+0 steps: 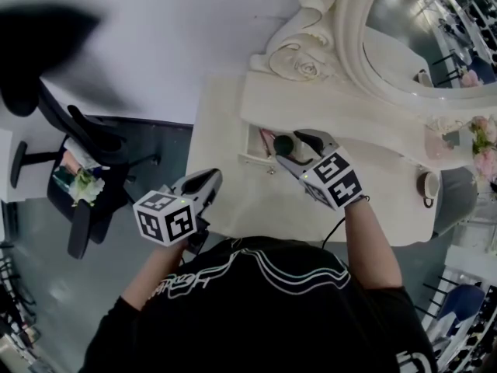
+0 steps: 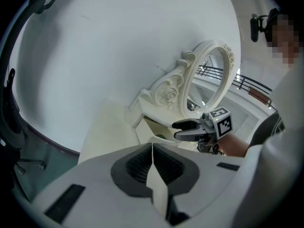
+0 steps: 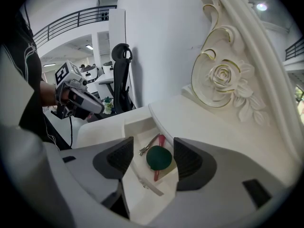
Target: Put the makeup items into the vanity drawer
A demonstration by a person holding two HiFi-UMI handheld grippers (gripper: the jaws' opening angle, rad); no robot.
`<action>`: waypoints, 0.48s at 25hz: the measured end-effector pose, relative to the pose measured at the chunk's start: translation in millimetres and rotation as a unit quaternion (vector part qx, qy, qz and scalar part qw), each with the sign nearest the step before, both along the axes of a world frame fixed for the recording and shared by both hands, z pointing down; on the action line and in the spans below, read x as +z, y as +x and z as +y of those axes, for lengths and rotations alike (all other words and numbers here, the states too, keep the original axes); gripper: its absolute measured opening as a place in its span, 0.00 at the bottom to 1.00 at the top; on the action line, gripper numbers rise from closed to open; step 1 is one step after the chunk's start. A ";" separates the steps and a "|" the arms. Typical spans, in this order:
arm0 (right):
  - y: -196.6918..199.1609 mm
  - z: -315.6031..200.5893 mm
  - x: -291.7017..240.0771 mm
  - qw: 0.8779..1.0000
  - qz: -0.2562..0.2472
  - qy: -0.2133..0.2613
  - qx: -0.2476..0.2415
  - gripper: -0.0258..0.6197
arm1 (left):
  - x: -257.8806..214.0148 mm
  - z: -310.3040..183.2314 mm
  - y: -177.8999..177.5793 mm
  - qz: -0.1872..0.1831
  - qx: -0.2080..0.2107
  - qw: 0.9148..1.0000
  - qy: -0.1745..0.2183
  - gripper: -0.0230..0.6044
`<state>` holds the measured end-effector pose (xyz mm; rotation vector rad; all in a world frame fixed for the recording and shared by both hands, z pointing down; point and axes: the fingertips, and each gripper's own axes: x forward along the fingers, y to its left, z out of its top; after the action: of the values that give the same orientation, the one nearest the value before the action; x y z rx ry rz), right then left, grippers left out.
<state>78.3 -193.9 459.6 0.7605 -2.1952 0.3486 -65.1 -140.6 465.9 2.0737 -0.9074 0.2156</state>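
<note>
Covered, tiny, cut off
A green round case (image 3: pixel 160 157) covers a red stick's (image 3: pixel 161 139) middle; the silver piece (image 3: pixel 148 145) beside it is too small to name; the mirror (image 1: pixel 415 33) runs off the head view's top edge.

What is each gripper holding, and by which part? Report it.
Nothing. Right gripper open above the green disc in the drawer; left gripper shut, empty.

The counter (image 1: pixel 221 138) is smooth and cream-painted with a soft satin sheen, as is the drawer (image 3: pixel 137 124). The carved rose (image 3: pixel 222 77) looks like moulded cream lacquer with gilt edging, and the mirror (image 1: pixel 419 37) is glossy glass. The round compact (image 3: pixel 159 157) is matt dark green and the clip (image 3: pixel 148 144) is bright metal. The right gripper (image 3: pixel 153 151) has a matt grey plastic shell and black ribbed pads (image 3: pixel 121 156).
</note>
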 end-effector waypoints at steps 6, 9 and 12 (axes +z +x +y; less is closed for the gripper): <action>8.9 6.2 -10.7 0.998 -0.029 0.013 0.045 0.46 | -3.8 7.2 3.5 0.003 0.009 1.000 0.006 0.08; 15.0 17.0 -19.0 0.995 -0.061 0.016 0.075 0.44 | -6.4 16.4 7.5 0.003 0.018 1.000 0.008 0.08; 17.4 35.3 -30.4 0.990 -0.102 0.015 0.093 0.37 | -12.3 27.3 11.9 0.004 0.026 1.000 0.015 0.08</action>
<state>95.7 -158.7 429.1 0.9865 -2.3296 0.5077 -53.2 -113.3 453.7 2.1263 -0.8559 0.2224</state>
